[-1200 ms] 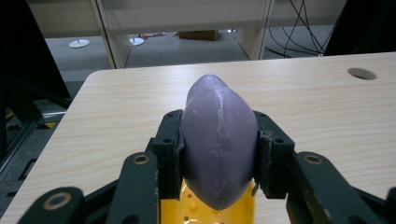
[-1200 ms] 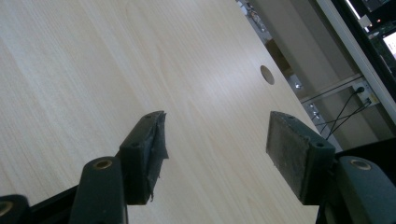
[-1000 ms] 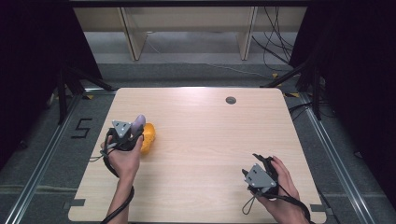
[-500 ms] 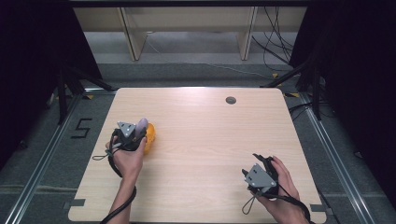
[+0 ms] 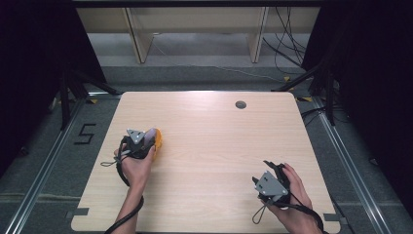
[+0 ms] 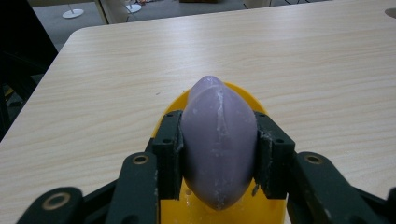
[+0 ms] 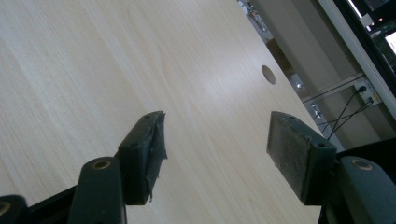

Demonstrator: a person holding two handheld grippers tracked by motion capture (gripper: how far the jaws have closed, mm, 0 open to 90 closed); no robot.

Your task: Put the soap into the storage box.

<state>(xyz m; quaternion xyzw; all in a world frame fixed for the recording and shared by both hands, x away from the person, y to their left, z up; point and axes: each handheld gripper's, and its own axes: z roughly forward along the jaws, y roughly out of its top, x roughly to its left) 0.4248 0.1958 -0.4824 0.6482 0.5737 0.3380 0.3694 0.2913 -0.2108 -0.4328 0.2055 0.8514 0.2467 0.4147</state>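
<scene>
The light wooden table (image 5: 209, 146) carries no label or brand that can be read. The one piece of writing in view is a black figure "5" (image 5: 85, 133) marked on the grey floor just off the table's left edge.

Near that left edge, the left gripper (image 6: 217, 140) is clamped on a smooth lilac oval bar of soap (image 6: 217, 140), its two black jaws pressing the bar's sides. In the left gripper view the soap sits above a bright yellow plastic dish (image 6: 243, 95); whether it touches the dish cannot be told. No lettering is legible on the soap or the dish. In the high view the same gripper (image 5: 146, 139) sits at the dish's near side, the soap (image 5: 151, 135) over the dish (image 5: 159, 142).

Near the table's front right corner, the right gripper (image 7: 215, 140) is spread wide with nothing between its pads (image 7: 299, 144), bare wood under them. A round dark cable hole (image 5: 240, 104) lies near the table's far edge.
</scene>
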